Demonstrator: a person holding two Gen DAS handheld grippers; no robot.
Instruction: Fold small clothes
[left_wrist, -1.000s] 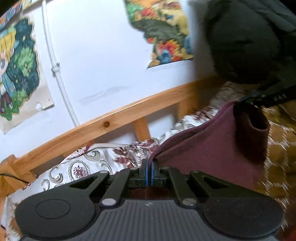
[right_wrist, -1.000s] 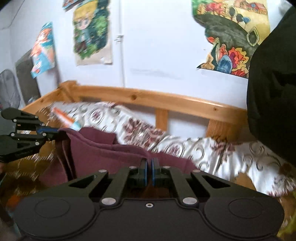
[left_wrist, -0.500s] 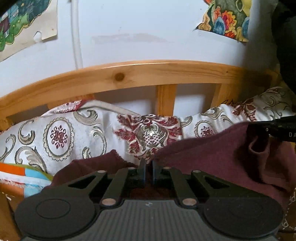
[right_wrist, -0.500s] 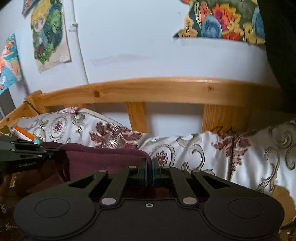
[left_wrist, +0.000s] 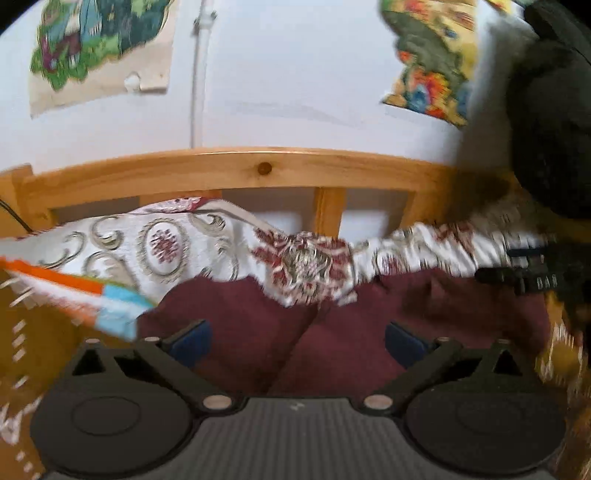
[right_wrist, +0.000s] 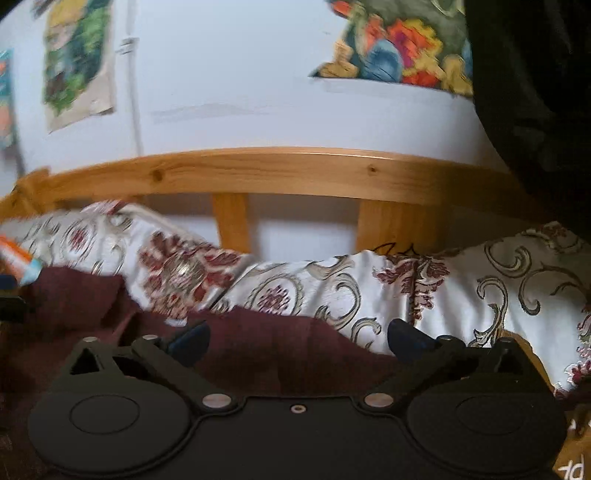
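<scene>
White wall (left_wrist: 295, 74) hung with colourful cartoon posters (left_wrist: 99, 48) is seen behind a curved pine bed rail (left_wrist: 236, 171), and a white pillow patterned with red and gold scrolls (left_wrist: 177, 247) is propped against that rail. Beyond the left hand-held gripper (left_wrist: 297, 339), whose blue-padded fingers are spread wide apart with nothing clamped between them, a dark maroon knitted garment (left_wrist: 258, 332) is laid on the bed; a crease in the cloth runs forward between the two fingers. An orange, white and light-blue striped cloth (left_wrist: 92, 291) is seen ahead and to the left of that gripper. At its far right, dark gripper parts are glimpsed, blurred. In the right wrist view the right hand-held gripper (right_wrist: 297, 339) is likewise held with fingers apart and empty, the same maroon garment (right_wrist: 258, 350) lying directly under and ahead of it, extending to its left. A black garment (right_wrist: 535, 92) is hung above and to its right.
</scene>
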